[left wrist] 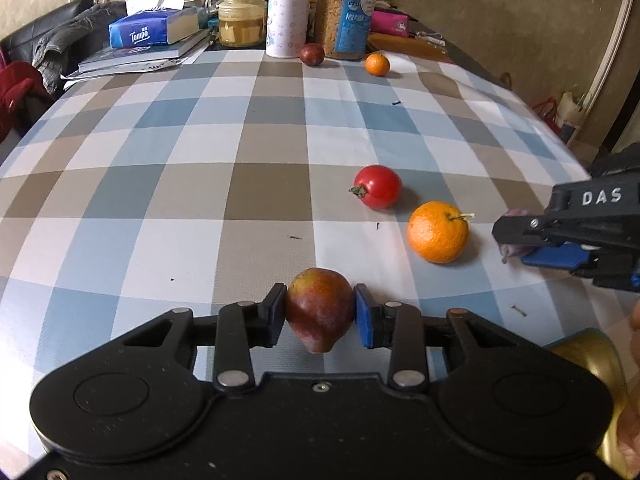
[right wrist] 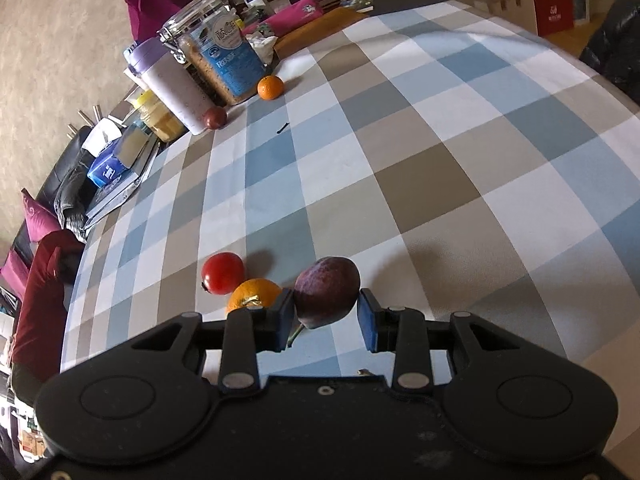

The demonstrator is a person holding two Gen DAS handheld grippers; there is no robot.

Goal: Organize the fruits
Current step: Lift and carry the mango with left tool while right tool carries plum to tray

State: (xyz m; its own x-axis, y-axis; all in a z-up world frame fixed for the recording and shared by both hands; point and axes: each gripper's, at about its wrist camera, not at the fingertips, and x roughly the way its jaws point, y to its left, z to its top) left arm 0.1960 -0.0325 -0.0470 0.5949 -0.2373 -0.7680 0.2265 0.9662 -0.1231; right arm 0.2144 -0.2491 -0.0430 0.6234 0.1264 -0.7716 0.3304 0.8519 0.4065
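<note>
left hand-held gripper (left wrist: 320,312): clamped on smooth red-yellow pear-shaped fruit (left wrist: 320,308), lower centre, pads on both flanks so it won't roll
right hand-held gripper (right wrist: 326,316): dark purple matte plum-like fruit (right wrist: 326,296) between jaws; near pad touches, far pad shows a gap, grip unclear
grouped: glossy red tomato (left wrist: 377,186), dimpled orange (left wrist: 438,232), centre-right, likely the gathering spot
strays: small mandarin (left wrist: 377,64), dark round fruit (left wrist: 312,54), top by jars
desk (left wrist: 160,184): checked cloth, flat

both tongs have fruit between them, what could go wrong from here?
1. Right tongs: only the left pad seems to touch the purple plum; a gap shows on the right, so it could roll away.
2. Those tongs sit right beside the large orange and the tomato; a sideways move may knock them.
3. Left tongs pinch the tapered red pear; it might slip out.
</note>
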